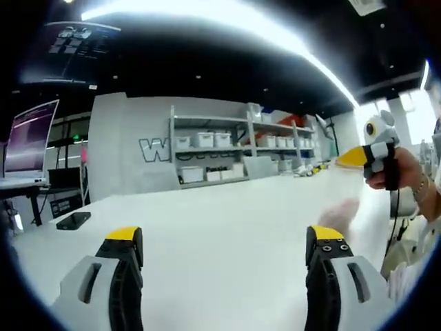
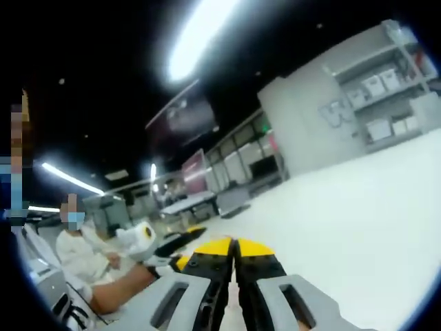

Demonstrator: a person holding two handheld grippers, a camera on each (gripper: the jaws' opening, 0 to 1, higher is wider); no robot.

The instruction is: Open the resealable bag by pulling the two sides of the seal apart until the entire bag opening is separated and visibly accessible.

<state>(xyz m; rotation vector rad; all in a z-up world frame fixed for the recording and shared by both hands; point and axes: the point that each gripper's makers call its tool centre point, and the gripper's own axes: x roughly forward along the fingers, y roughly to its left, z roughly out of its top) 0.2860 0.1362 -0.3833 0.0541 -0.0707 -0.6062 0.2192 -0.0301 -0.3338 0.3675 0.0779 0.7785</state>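
White table (image 1: pixel 227 207) takes up most of the left gripper view. Left gripper (image 1: pixel 225 238) sits low over the table's near edge, jaws spread wide, yellow tips well apart, nothing between them: released. Pale blurred smear (image 1: pixel 341 210) on the table just past one jaw tip; too blurred to tell if that is the resealable bag, so the bag's place cannot be told. Dark phone (image 1: pixel 72 221) lies flat on the table toward its far side edge. Beyond the table's far edge, a grey wall with a shelf rack (image 1: pixel 234 148) of white bins; off the table's side, a lit monitor (image 1: pixel 27 138) on a separate desk. Right gripper (image 1: pixel 353 157) is up in the air above the table's other side, yellow tips together, held in a hand (image 1: pixel 406 176). In the right gripper view the right gripper (image 2: pixel 234 249) hangs above the table (image 2: pixel 358 227), jaws pressed together, tips touching: clenched, no object seen in the pinch. Left gripper (image 2: pixel 169 241) comes in above the table's edge, on a bare forearm (image 2: pixel 117 293). Person in white (image 2: pixel 76 252) sits past that edge.
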